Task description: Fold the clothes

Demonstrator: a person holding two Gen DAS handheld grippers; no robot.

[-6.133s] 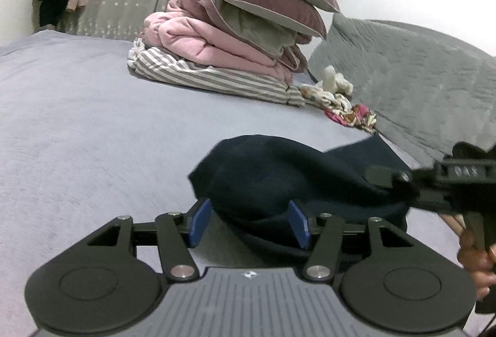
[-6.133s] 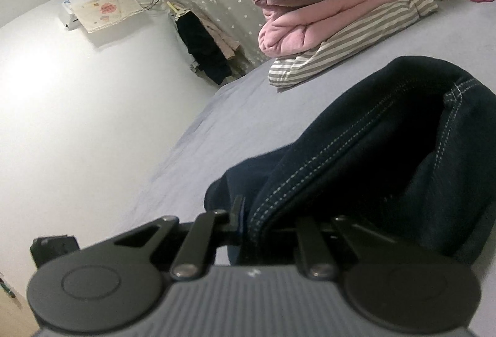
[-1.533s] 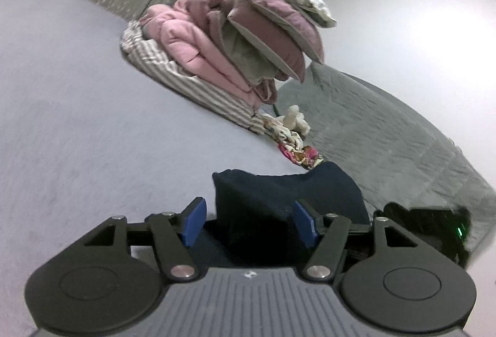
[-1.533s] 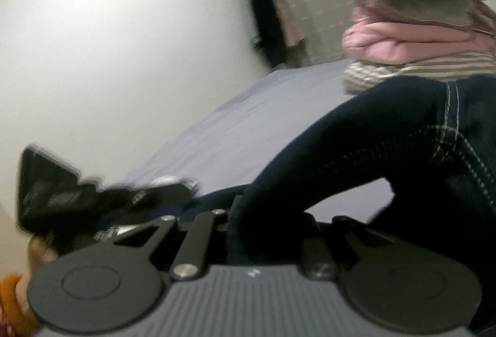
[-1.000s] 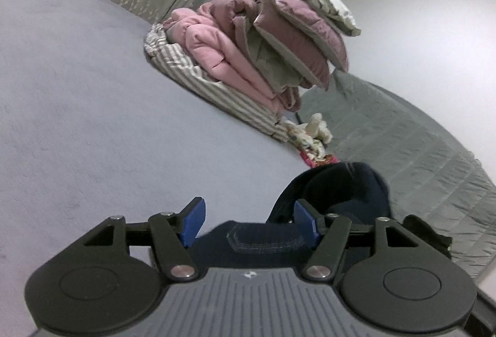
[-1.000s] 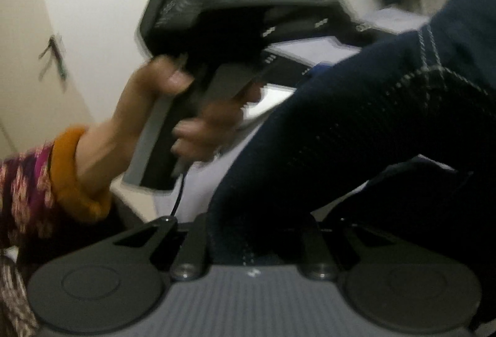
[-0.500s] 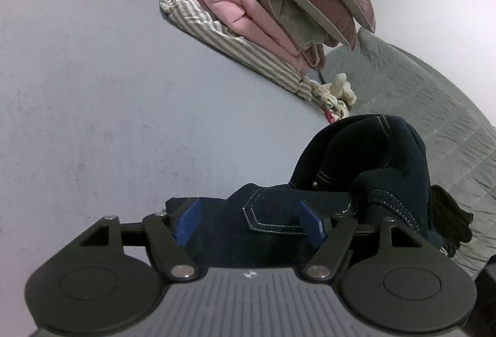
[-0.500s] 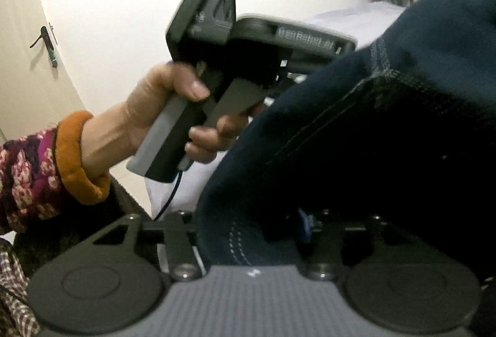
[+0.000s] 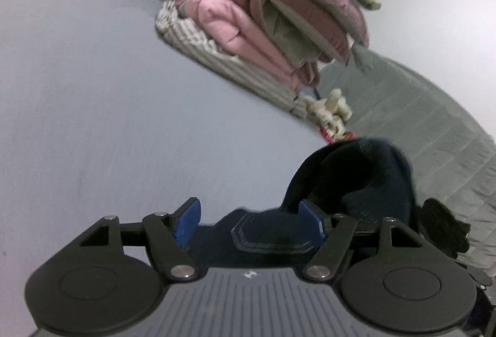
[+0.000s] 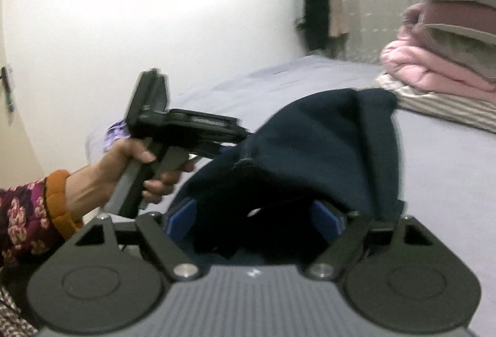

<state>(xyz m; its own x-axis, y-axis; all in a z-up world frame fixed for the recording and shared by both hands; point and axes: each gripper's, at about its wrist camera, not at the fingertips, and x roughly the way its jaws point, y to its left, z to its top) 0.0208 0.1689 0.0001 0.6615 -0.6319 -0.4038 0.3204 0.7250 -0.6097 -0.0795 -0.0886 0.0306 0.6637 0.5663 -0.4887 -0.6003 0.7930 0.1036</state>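
Both wrist views low over bed [image 9: 93, 89], sharing jeans [image 9: 356, 169], bedding stack [image 9: 263, 27].

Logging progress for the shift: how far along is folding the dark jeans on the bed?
Done: nothing folded; the dark navy denim jeans are bunched and humped on the lilac bed sheet. In hand: both the left gripper and right gripper are open around the denim. Left: flatten, fold.

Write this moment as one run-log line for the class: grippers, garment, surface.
left gripper: open over jeans | right gripper: open, jeans bunched between blue pads | jeans: crumpled on grey bed
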